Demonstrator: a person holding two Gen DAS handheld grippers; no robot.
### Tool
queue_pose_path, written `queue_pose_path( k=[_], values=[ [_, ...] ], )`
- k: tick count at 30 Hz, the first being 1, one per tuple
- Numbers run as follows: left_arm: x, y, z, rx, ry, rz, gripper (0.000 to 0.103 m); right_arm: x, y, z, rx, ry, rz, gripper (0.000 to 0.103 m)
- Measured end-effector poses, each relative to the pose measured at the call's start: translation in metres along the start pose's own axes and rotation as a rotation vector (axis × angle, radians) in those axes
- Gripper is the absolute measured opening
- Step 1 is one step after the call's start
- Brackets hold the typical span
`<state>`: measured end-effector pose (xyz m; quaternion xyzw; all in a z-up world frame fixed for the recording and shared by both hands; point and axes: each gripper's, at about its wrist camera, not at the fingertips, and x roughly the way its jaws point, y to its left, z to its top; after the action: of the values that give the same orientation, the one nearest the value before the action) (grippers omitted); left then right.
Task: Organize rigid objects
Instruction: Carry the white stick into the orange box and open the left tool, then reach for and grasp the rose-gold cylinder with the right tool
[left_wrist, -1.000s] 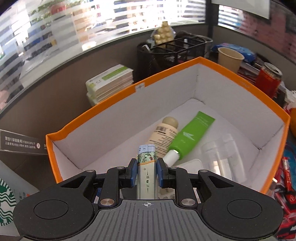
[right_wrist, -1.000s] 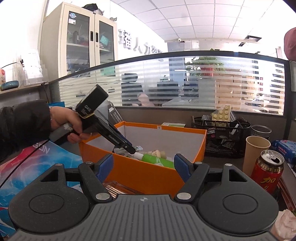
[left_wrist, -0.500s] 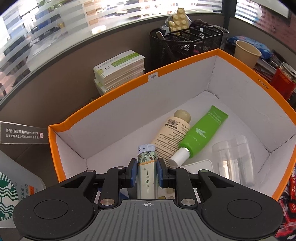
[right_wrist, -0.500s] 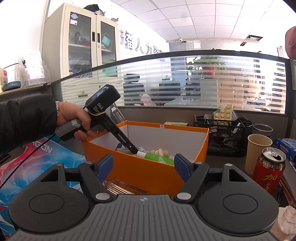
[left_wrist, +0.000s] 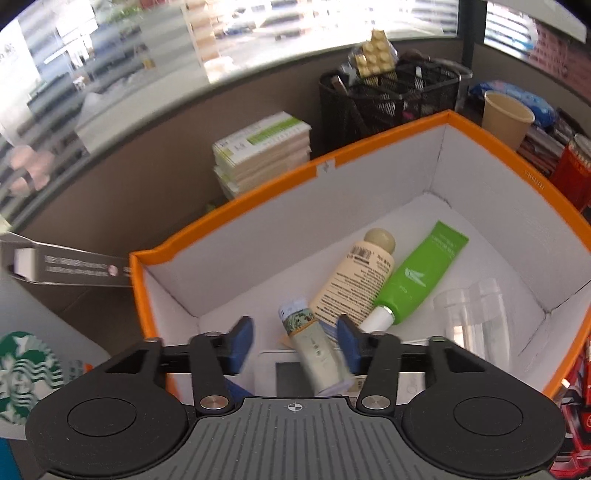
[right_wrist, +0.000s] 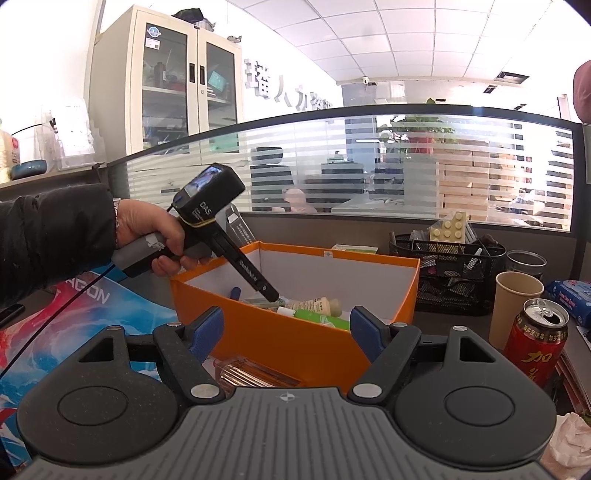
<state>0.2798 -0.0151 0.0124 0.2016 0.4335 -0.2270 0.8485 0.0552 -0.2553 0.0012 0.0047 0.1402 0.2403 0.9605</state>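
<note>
My left gripper (left_wrist: 295, 341) is open over the orange box (left_wrist: 480, 122), its blue pads apart. A small patterned tube (left_wrist: 314, 347) lies tilted and blurred between the fingers, free of both pads. In the box lie a beige bottle (left_wrist: 358, 280), a green tube (left_wrist: 421, 277), a clear cup (left_wrist: 476, 321) and a white flat device (left_wrist: 291, 373). My right gripper (right_wrist: 286, 332) is open and empty, in front of the orange box (right_wrist: 295, 343). The right wrist view shows the left gripper (right_wrist: 258, 280) reaching down into the box.
A black mesh organiser (left_wrist: 388, 96), a stack of green-white boxes (left_wrist: 262, 155) and a paper cup (left_wrist: 506, 118) stand behind the box. A red can (right_wrist: 535, 343) and paper cup (right_wrist: 517, 306) stand to its right. A clear case (right_wrist: 251, 373) lies in front of the box.
My left gripper has opened and let go of the patterned tube, which tips over in the box. The left gripper moved lower into the box. The right gripper has barely moved.
</note>
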Motion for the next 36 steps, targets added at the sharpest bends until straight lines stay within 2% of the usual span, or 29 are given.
queue_pose_path(
  k=[5, 8, 12, 15, 20, 23, 28, 32, 36],
  values=[
    [-0.035, 0.0, -0.004, 0.018, -0.08, -0.014, 0.054, -0.001, 0.009, 0.002, -0.023, 0.011, 0.002, 0.074],
    [-0.059, -0.004, -0.012, 0.035, -0.138, -0.032, 0.062, -0.001, 0.014, 0.003, -0.03, 0.02, 0.007, 0.074],
    [-0.083, -0.013, -0.028, 0.055, -0.194, -0.052, 0.064, 0.005, 0.019, 0.002, -0.04, 0.047, 0.015, 0.074],
    [-0.099, -0.019, -0.044, 0.048, -0.233, -0.083, 0.076, 0.013, 0.024, -0.003, -0.06, 0.08, 0.02, 0.074],
    [-0.119, -0.035, -0.078, 0.046, -0.293, -0.142, 0.09, 0.025, 0.026, -0.011, -0.069, 0.142, 0.035, 0.074],
    [-0.123, -0.047, -0.101, 0.032, -0.313, -0.148, 0.095, 0.033, 0.019, -0.019, -0.094, 0.201, -0.006, 0.074],
    [-0.122, -0.072, -0.14, 0.002, -0.334, -0.172, 0.099, 0.056, -0.013, -0.04, -0.018, 0.323, 0.026, 0.074],
    [-0.112, -0.084, -0.159, -0.021, -0.327, -0.179, 0.099, 0.074, -0.029, -0.049, 0.006, 0.369, 0.018, 0.074],
    [-0.098, -0.086, -0.167, -0.043, -0.298, -0.194, 0.099, 0.083, -0.029, -0.053, 0.037, 0.384, 0.086, 0.073]
  ],
)
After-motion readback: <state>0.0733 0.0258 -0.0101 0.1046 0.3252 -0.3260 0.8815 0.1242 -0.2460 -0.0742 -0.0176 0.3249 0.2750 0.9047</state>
